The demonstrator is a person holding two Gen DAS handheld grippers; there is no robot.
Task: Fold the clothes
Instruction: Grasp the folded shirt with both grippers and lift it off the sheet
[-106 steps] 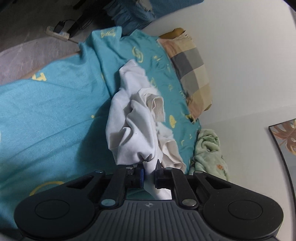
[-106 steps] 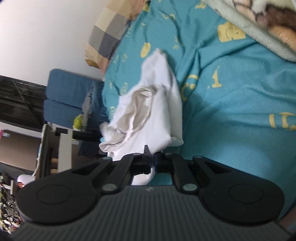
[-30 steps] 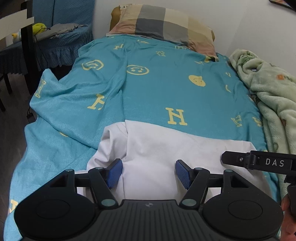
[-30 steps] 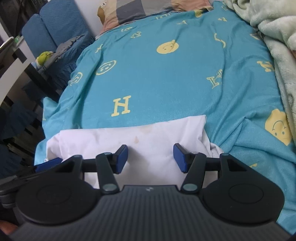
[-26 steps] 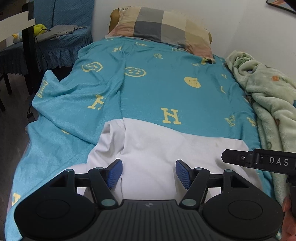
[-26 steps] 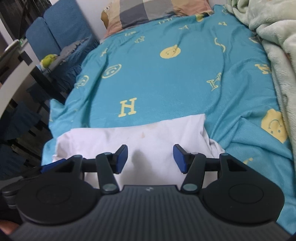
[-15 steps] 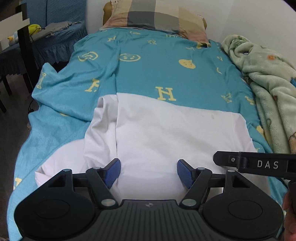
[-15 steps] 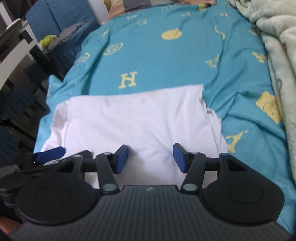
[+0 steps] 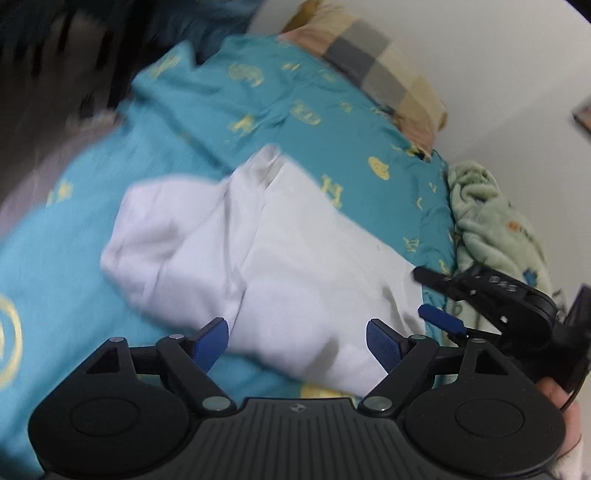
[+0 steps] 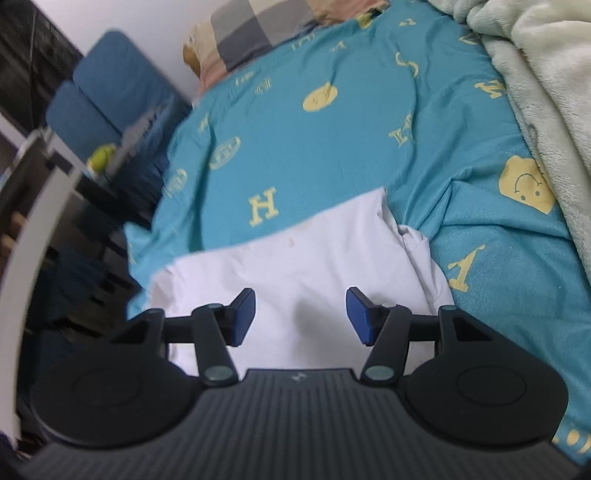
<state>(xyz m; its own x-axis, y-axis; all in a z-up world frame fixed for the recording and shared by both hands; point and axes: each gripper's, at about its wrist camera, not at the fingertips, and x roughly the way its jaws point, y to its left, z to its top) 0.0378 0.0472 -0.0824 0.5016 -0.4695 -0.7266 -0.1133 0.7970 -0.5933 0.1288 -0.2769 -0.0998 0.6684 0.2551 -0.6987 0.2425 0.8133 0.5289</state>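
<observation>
Bed (image 10: pixel 332 155) under teal sheet (image 9: pixel 207 122) printed with yellow letters and smiley faces. Checked pillow (image 10: pixel 258 26) in grey, beige, pink at head of bed, against plain white wall (image 9: pixel 480 55). Pale green fleece blanket (image 10: pixel 535 92) bunched along wall side. Corner of framed picture (image 9: pixel 583 118) on wall. Blue upholstered chair (image 10: pixel 107 99) beside bed; small yellow-green object (image 10: pixel 99 157) near it. Floor side dark, blurred. Light even, soft.

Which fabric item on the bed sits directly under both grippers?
The white garment, spread flat on the teal sheet; the green blanket and checked pillow lie off aside.
</observation>
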